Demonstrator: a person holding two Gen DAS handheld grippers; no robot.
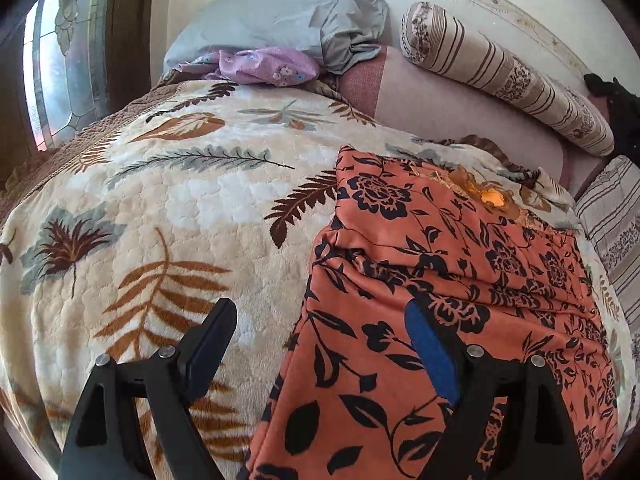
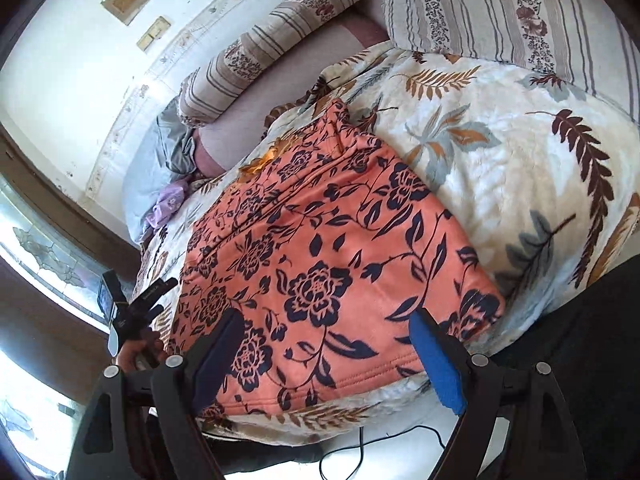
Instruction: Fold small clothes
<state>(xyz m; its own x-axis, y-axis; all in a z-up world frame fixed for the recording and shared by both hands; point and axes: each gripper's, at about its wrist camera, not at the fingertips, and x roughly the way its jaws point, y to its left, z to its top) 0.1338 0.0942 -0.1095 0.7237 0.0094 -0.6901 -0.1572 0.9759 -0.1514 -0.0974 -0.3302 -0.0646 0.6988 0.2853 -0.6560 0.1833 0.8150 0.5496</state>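
Observation:
An orange garment with a dark floral print (image 1: 440,280) lies folded lengthwise on the leaf-patterned blanket (image 1: 160,208); a yellow trim shows at its far end. My left gripper (image 1: 320,320) is open, hovering over the garment's near left edge, one finger over the blanket and one over the cloth. In the right wrist view the same garment (image 2: 320,248) lies flat, its hem toward me. My right gripper (image 2: 328,332) is open above the hem and holds nothing. The left gripper (image 2: 140,304) shows at the garment's left side there.
A grey pillow (image 1: 280,20) and a purple cloth (image 1: 264,66) lie at the bed's head. A striped bolster (image 1: 508,76) rests on a pink cushion (image 1: 440,108). A striped pillow (image 2: 500,12) lies to the right. A window (image 1: 60,60) is at the left. A cable (image 2: 384,444) lies on the floor.

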